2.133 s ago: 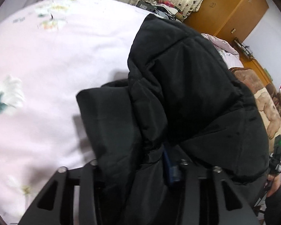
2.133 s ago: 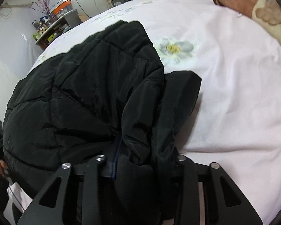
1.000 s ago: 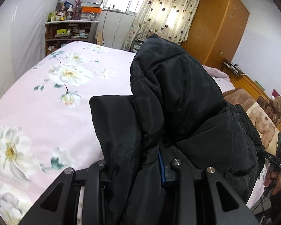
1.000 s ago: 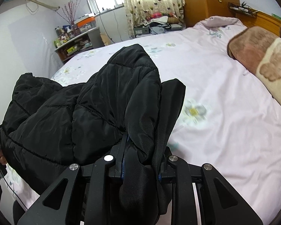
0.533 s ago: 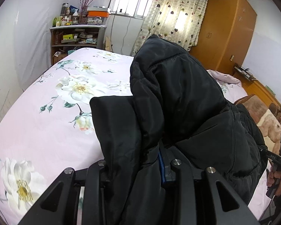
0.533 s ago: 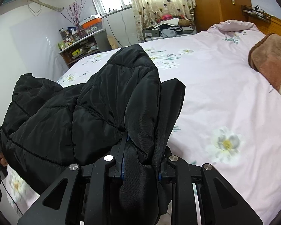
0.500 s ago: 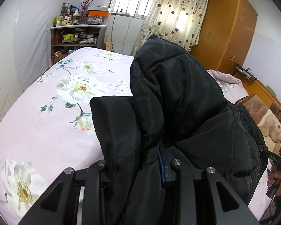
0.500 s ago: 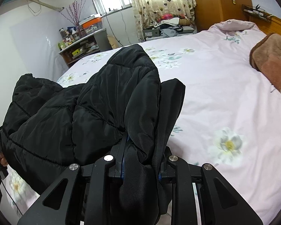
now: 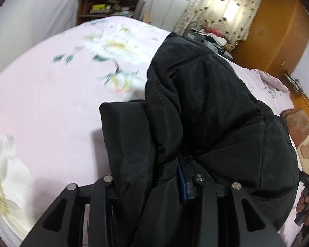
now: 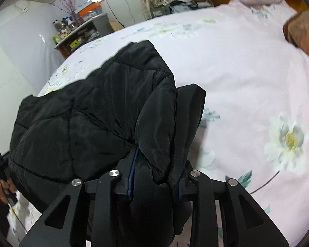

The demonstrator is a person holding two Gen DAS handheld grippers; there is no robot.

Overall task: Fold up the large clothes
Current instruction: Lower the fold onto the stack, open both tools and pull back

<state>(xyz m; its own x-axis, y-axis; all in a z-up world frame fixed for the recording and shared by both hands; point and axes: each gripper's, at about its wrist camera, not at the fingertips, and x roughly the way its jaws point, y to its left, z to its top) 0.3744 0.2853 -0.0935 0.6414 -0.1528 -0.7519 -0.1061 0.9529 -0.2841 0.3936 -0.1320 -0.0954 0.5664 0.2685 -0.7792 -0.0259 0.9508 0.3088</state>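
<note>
Both hand-held grippers have bunched folds of a black quilted puffer jacket (image 9: 206,107) between their black fingers, and both sets of jaws are opening. On the left hand-held gripper (image 9: 152,183) the fabric fills the whole gap and hides the left finger's pad; a blue pad (image 9: 181,185) shows on the right finger, against the cloth. On the right hand-held gripper (image 10: 154,185) a thick roll of the same jacket (image 10: 96,121) sits between two blue-edged pads (image 10: 131,177), and the cloth touches both.

From the left wrist view the jacket rises in a padded mound ahead of the fingers and spreads to the right, with a flat smooth panel (image 9: 125,135) sticking out to the left. It is over a pale pink bedsheet printed with white flowers (image 9: 41,107). From the right wrist view the jacket's bulk lies to the left, above the same flowered sheet (image 10: 247,72).

At the right edge of the left view, a person's hand (image 9: 308,203) grips the other device's handle. A brown blanket (image 10: 304,33) lies at the bed's far right, and an orange wooden wardrobe (image 9: 278,30) stands behind.
</note>
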